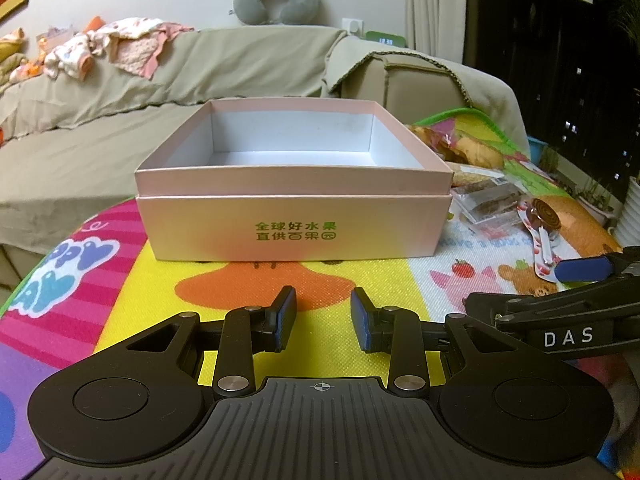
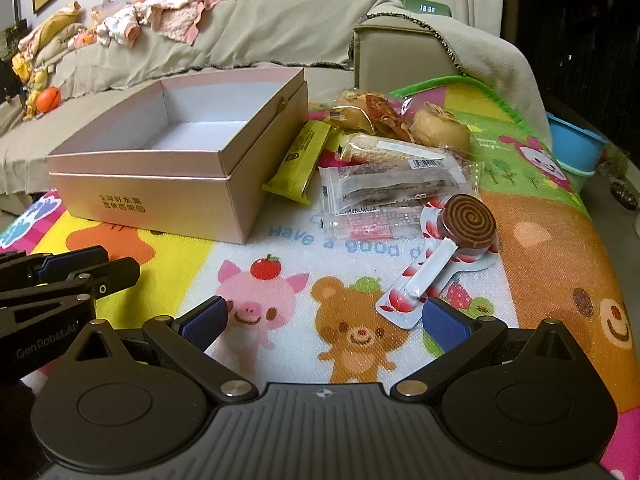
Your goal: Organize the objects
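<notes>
An open pink box (image 1: 294, 216) with green lettering stands empty on the colourful play mat, straight ahead of my left gripper (image 1: 323, 304). That gripper is open, with only mat between its blue pads. In the right wrist view my right gripper (image 2: 326, 316) is spread wide open over the pig and bear pictures. A spiral chocolate lollipop (image 2: 468, 220) in a red-and-white wrapper lies just ahead of its right finger (image 2: 446, 318), the wrapper's tail close to the pad. A yellow snack bar (image 2: 300, 160) leans on the box (image 2: 160, 184). Clear cookie packets (image 2: 396, 188) and wrapped buns (image 2: 438, 128) lie beyond.
The play mat (image 2: 168, 256) ends at a beige sofa (image 1: 120, 92) strewn with baby clothes. A blue tub (image 2: 576, 152) sits off the mat at the right. My left gripper (image 2: 96, 268) shows at the left edge of the right wrist view.
</notes>
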The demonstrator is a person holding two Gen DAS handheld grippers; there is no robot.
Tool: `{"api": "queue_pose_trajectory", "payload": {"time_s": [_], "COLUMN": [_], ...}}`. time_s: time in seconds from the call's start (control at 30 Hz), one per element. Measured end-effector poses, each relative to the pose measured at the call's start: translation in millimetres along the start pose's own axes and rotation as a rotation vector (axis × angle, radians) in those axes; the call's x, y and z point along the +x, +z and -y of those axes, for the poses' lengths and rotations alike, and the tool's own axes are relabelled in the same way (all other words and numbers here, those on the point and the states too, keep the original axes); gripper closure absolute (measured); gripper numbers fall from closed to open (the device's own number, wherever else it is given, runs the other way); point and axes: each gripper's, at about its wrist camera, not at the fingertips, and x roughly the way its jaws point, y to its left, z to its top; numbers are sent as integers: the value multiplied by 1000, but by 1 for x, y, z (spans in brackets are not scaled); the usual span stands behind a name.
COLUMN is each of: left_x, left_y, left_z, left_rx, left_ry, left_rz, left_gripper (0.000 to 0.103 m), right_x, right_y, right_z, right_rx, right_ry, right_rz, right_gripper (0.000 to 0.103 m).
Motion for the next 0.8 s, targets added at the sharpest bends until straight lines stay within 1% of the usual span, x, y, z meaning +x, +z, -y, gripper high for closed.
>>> {"api": "queue_pose_trajectory", "payload": {"time_s": [0.17,0.3,0.37,0.43,0.5,0.53,0.6,0.67,0.7,0.73,0.8], "left_x": [0,0,-2,-13,-32,-39,-52,-57,-54,-47,-21], "left_y": [1,3,9,18,34,42,64,88,98,107,121], "left_z": [1,-1,-4,-11,-19,-24,-39,-60,-68,-77,-93], "left_rx": [10,8,12,9,18,23,15,-14,-25,-31,-34], "left_ry": [7,-3,-8,-12,-25,-22,10,44,52,57,66], "left_rz": [0,-10,-19,10,69,98,158,202,196,170,68], "left_gripper": [68,69,69,69,69,69,69,70,70,70,70], "right_x": [0,-1,-2,-6,-20,-27,-41,-51,-52,-52,-47], "right_y": [2,5,8,12,21,29,50,77,91,106,138], "right_z": [-2,1,3,7,9,10,11,14,16,20,28], "right_rx": [14,-9,-42,-44,-41,-51,-65,-48,-30,-4,63], "right_ry": [-18,11,56,106,119,109,92,102,119,140,175], "right_rz": [-22,-48,-72,-85,-41,-11,38,53,45,34,4], "right_gripper": [0,0,0,0,0,0,0,0,0,0,0]}}
